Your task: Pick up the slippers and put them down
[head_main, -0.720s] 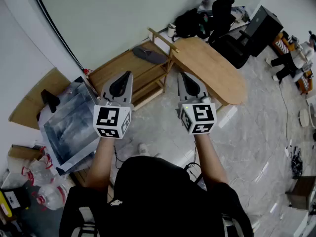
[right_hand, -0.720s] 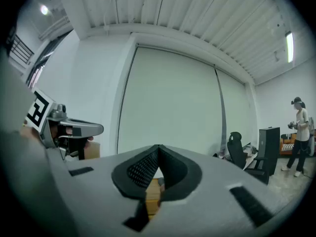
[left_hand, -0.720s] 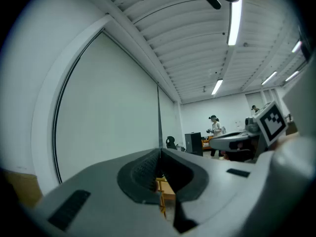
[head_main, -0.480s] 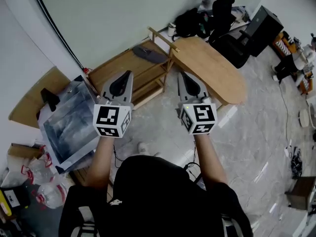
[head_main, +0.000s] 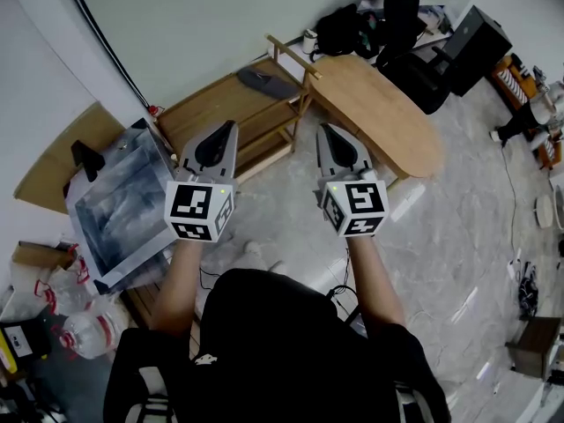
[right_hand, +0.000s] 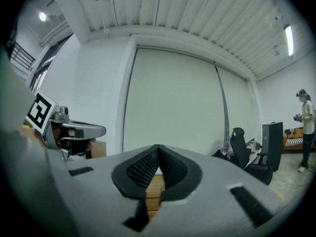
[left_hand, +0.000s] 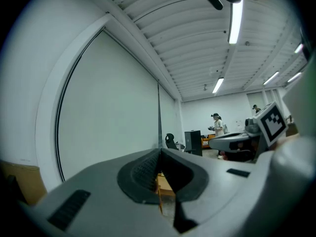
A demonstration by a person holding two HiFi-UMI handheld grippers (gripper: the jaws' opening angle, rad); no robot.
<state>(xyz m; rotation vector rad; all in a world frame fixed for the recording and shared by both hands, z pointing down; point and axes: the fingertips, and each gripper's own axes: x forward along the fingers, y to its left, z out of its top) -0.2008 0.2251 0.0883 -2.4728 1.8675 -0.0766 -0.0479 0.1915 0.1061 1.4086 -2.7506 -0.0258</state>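
One dark grey slipper (head_main: 267,83) lies on the top of a low wooden rack (head_main: 204,113) by the wall, ahead of both grippers in the head view. My left gripper (head_main: 231,127) is held level in the air, short of the rack, its jaws shut with nothing between them. My right gripper (head_main: 323,129) hangs beside it at the same height, also shut and empty. In the left gripper view the left gripper (left_hand: 159,152) has its tips together, with a strip of the wooden rack showing below them. The right gripper (right_hand: 158,147) looks the same in its own view.
A long oval wooden tabletop (head_main: 381,118) leans to the right of the rack. Black bags (head_main: 370,25) and a black case (head_main: 465,49) sit behind it. A silver framed panel (head_main: 115,208), cardboard and plastic bottles (head_main: 84,333) crowd the left. A person (left_hand: 217,125) stands far off.
The head view has shifted a little, so the rack and slipper sit slightly higher in the picture. Both grippers keep their place side by side and stay shut.
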